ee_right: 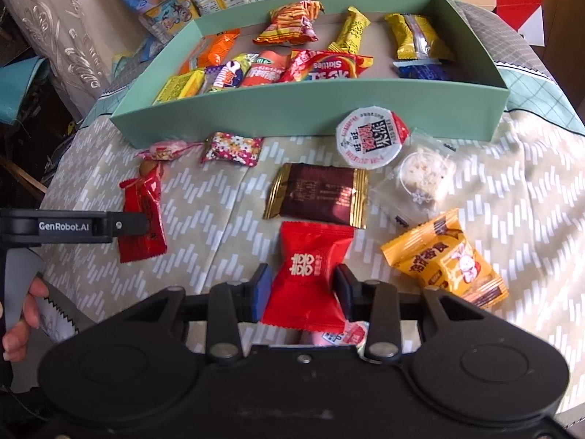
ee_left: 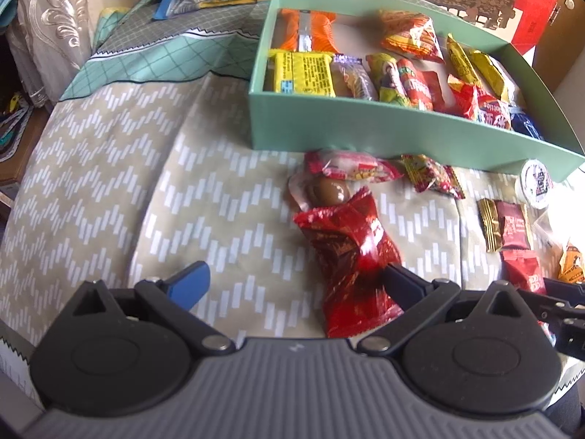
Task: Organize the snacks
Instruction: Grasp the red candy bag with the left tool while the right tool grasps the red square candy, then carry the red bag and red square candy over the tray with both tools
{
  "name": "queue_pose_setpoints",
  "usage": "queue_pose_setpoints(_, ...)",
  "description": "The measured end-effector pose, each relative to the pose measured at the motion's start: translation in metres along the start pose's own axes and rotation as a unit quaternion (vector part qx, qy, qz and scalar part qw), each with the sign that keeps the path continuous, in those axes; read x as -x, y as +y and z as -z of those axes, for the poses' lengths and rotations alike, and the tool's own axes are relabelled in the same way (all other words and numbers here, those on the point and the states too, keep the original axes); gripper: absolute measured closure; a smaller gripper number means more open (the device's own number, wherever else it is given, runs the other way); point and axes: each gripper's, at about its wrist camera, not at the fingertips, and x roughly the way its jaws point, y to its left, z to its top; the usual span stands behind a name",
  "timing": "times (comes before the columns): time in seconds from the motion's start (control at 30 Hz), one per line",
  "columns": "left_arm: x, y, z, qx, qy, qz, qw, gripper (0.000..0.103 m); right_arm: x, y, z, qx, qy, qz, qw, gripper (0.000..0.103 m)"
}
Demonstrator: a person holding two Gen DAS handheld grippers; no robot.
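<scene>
Red candy packet [ee_right: 309,285] sits between my right gripper [ee_right: 303,287] fingers, both pads against its sides, on the patterned bedspread [ee_right: 204,197] just short of the green box [ee_right: 292,109] of snacks. My left gripper [ee_left: 292,278] is spread wide, one finger touching a crinkled red wrapper [ee_left: 347,241].

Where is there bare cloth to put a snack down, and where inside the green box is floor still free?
Bare cloth lies left of the long red packet, out to the bed's edge. In the green box, cardboard floor shows between the orange striped bag and the yellow bars. Crowded: the box's near row and the cloth around the brown packet.
</scene>
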Motion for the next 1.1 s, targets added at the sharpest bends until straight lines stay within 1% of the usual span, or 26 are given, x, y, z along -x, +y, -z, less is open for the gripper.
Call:
queue_pose_setpoints(0.17, -0.005, -0.016, -0.010, -0.006, 0.000, 0.012, 0.9999, 0.000, -0.006, 0.000, -0.007, -0.003, 0.002, -0.004, 1.000, 0.063)
queue_pose_setpoints(0.23, -0.010, -0.025, -0.011, -0.015, 0.004, 0.013, 0.9998, 0.006, -0.008, 0.001, -0.009, -0.002, 0.001, -0.003, 1.000, 0.063)
queue_pose_setpoints(0.27, -0.012, -0.029, -0.010, -0.019, 0.008, 0.016, 0.9997, 0.012, -0.009, 0.001, -0.010, -0.001, 0.000, -0.003, 1.000, 0.063)
queue_pose_setpoints(0.3, -0.013, -0.031, -0.010, -0.022, 0.012, 0.019, 0.9995, 0.014, -0.010, 0.002, -0.010, 0.000, -0.001, -0.003, 1.000, 0.063)
queue_pose_setpoints(0.37, -0.014, -0.034, -0.007, -0.033, 0.007, 0.012, 0.9993, 0.017, -0.011, 0.004, -0.010, 0.005, -0.005, -0.003, 1.000, 0.063)
queue_pose_setpoints(0.43, -0.013, -0.035, -0.005, -0.040, 0.000, 0.006, 0.9992, 0.024, -0.012, 0.006, -0.009, 0.017, -0.010, 0.001, 1.000, 0.064)
queue_pose_setpoints(0.47, -0.012, -0.034, -0.004, -0.042, -0.004, 0.003, 0.9991, 0.032, -0.012, 0.008, -0.009, 0.023, -0.011, 0.002, 1.000, 0.067)
queue_pose_setpoints(0.5, -0.010, -0.033, -0.003, -0.046, -0.009, 0.000, 0.9989, 0.046, -0.012, 0.008, -0.009, 0.025, -0.011, 0.000, 1.000, 0.070)
queue_pose_setpoints(0.53, -0.008, -0.033, -0.002, -0.052, -0.015, -0.006, 0.9985, 0.057, -0.012, 0.008, -0.010, 0.023, -0.009, -0.005, 1.000, 0.071)
queue_pose_setpoints(0.57, -0.006, -0.031, -0.002, -0.056, -0.018, -0.004, 0.9983, 0.062, -0.012, 0.007, -0.011, 0.020, -0.005, -0.012, 1.000, 0.072)
queue_pose_setpoints(0.63, -0.002, -0.026, -0.001, -0.048, -0.017, 0.014, 0.9986, 0.063, -0.008, 0.007, -0.012, 0.016, -0.005, -0.019, 1.000, 0.073)
queue_pose_setpoints(0.97, 0.028, -0.015, -0.003, -0.046, -0.043, 0.050, 0.9967, 0.063, 0.012, 0.003, -0.021, -0.008, -0.014, -0.051, 0.999, 0.073)
queue_pose_setpoints(1.03, 0.035, -0.016, -0.006, -0.047, -0.050, 0.057, 0.9960, 0.063, 0.017, 0.005, -0.025, -0.010, -0.019, -0.061, 0.998, 0.078)
queue_pose_setpoints(1.1, 0.040, -0.017, -0.011, -0.046, -0.056, 0.064, 0.9953, 0.063, 0.021, 0.008, -0.032, -0.006, -0.028, -0.066, 0.997, 0.079)
